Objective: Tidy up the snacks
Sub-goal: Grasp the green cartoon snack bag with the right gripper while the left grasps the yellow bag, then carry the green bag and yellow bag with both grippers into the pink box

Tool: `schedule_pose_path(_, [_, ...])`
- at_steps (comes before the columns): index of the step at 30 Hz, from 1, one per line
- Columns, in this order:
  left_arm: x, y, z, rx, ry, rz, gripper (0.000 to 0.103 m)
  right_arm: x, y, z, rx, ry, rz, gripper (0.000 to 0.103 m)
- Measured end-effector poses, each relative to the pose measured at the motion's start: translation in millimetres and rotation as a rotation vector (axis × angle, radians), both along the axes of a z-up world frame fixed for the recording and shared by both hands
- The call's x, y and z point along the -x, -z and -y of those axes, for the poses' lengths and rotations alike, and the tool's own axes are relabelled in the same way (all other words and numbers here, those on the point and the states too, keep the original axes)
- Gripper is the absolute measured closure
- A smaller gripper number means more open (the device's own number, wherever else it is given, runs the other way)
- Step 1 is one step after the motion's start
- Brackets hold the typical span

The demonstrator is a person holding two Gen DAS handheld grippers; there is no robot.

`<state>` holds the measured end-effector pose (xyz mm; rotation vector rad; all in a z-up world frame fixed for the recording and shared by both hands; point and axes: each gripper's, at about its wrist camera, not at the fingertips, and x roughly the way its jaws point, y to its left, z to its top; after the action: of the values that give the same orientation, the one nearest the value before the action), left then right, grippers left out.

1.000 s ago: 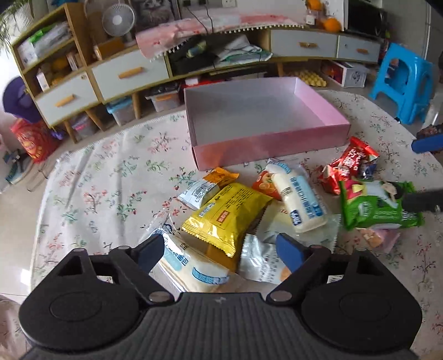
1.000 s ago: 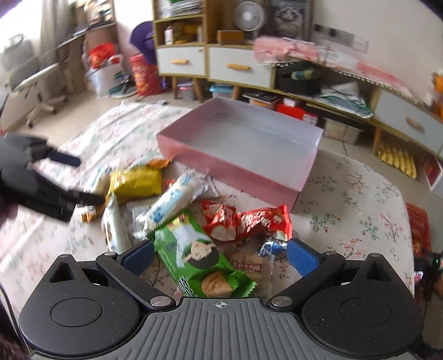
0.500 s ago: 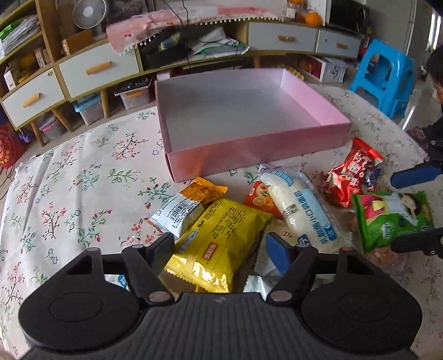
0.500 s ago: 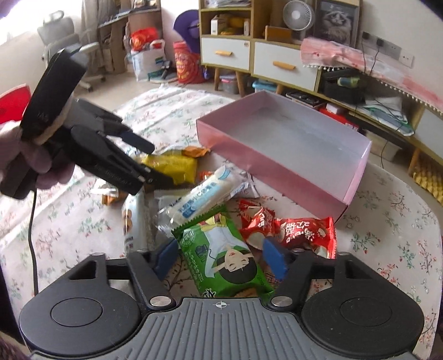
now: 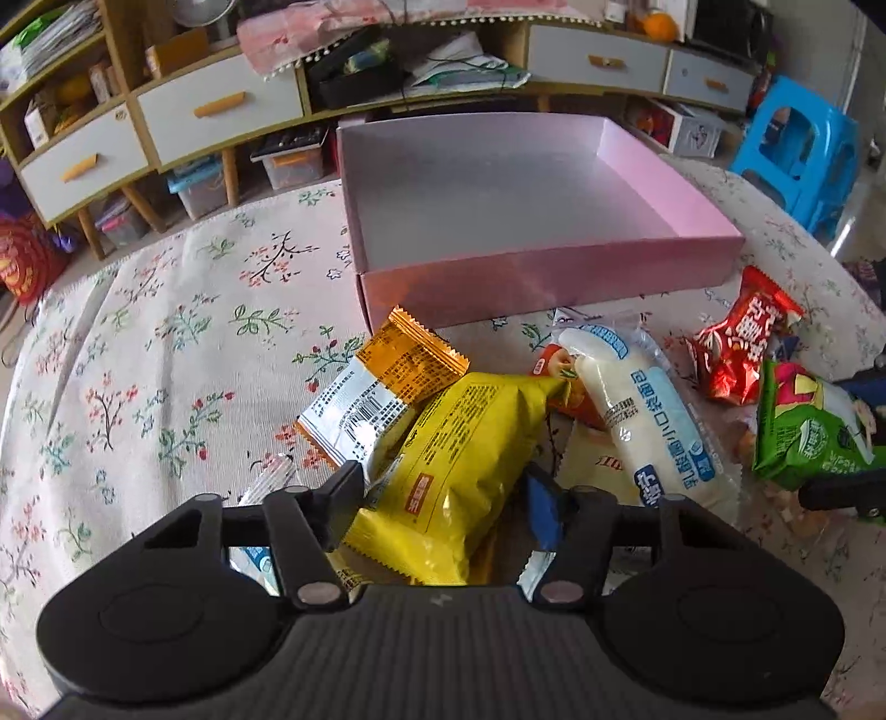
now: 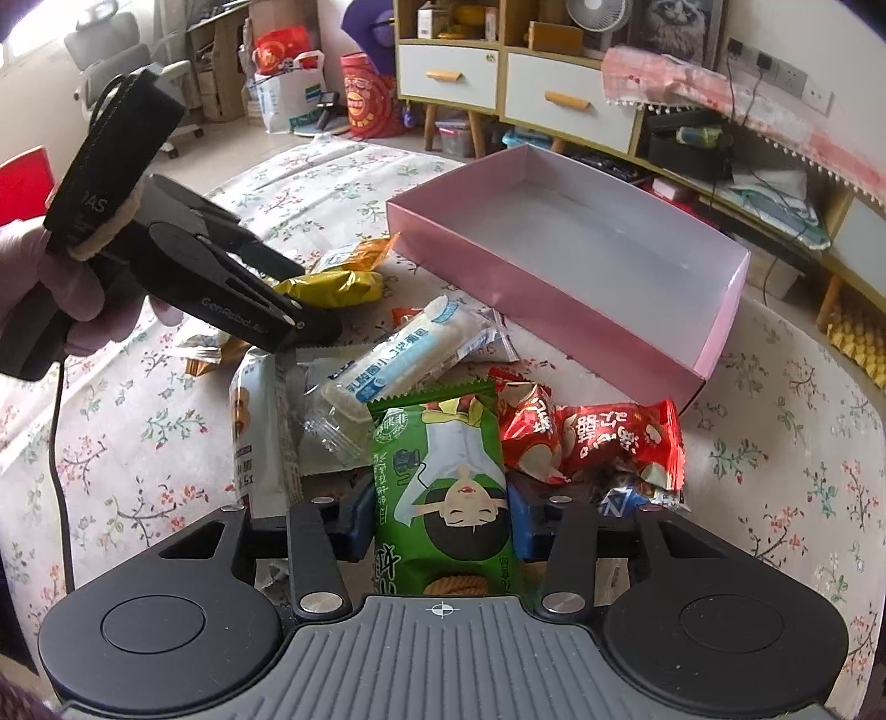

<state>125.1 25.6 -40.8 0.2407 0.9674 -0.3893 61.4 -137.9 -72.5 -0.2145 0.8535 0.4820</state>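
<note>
Pink box (image 5: 554,288) sat empty as our fingers were closing: left gripper (image 5: 443,498) around the yellow packet (image 5: 470,459), right gripper (image 6: 437,518) around the green packet (image 6: 443,476); slick film could slip.

- A lived-in room of a home, by the furniture and clutter.
- A long low sideboard (image 5: 221,111) with white drawers and orange handles runs along the wall; papers, cables and a pink cloth lie on it.
- Open shelves (image 6: 459,22) hold boxes and books, with a small desk fan (image 6: 603,11) and a cat picture (image 6: 678,19) beside them.
- Storage tubs (image 5: 199,185) sit on the floor under the sideboard.
- A blue plastic stool (image 5: 797,155) stands near the tabletop (image 5: 166,343), which wears a floral cloth.
- An office chair (image 6: 119,52), shopping bags (image 6: 288,88) and a red festive bag (image 6: 368,94) crowd the far corner.
- Oranges (image 5: 656,25) rest on the sideboard top.
</note>
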Motion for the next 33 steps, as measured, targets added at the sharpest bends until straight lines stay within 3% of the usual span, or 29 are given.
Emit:
schedule_pose_path(2, [0.6, -2.7, -0.9, 0.013, -0.008, 0.002, 0.055, -1.6, -0.6, 2.1, -0.008, 0.017, -0.011, 0.059])
schedule_pose_path(9, [3.8, -6.7, 1.2, 0.019, -0.032, 0.01, 0.06, -9.5, -4.3, 12.4, -0.07, 0.092, -0.068, 0.059])
schedule_pose_path(18, [5.5, -15.3, -0.8, 0.097, -0.049, -0.005, 0.065, -17.5, -20.4, 32.7, -0.255, 0.191, -0.128, 0.059])
schedule_pose_path(20, [6.1, -19.8, -2.1, 0.127, -0.056, -0.007, 0.07, -19.2, -25.9, 36.6, -0.302, 0.217, -0.133, 0.059])
schedule_pose_path(24, [6.5, -27.7, -4.1, 0.184, -0.072, -0.006, 0.071, -27.3, -35.7, 46.5, -0.377, 0.263, -0.122, 0.059])
schedule_pose_path(33, [-15.6, -51.9, 14.8, 0.203, -0.062, 0.062, 0.071, -77.4, -46.2, 56.8, -0.376, 0.348, -0.062, 0.059])
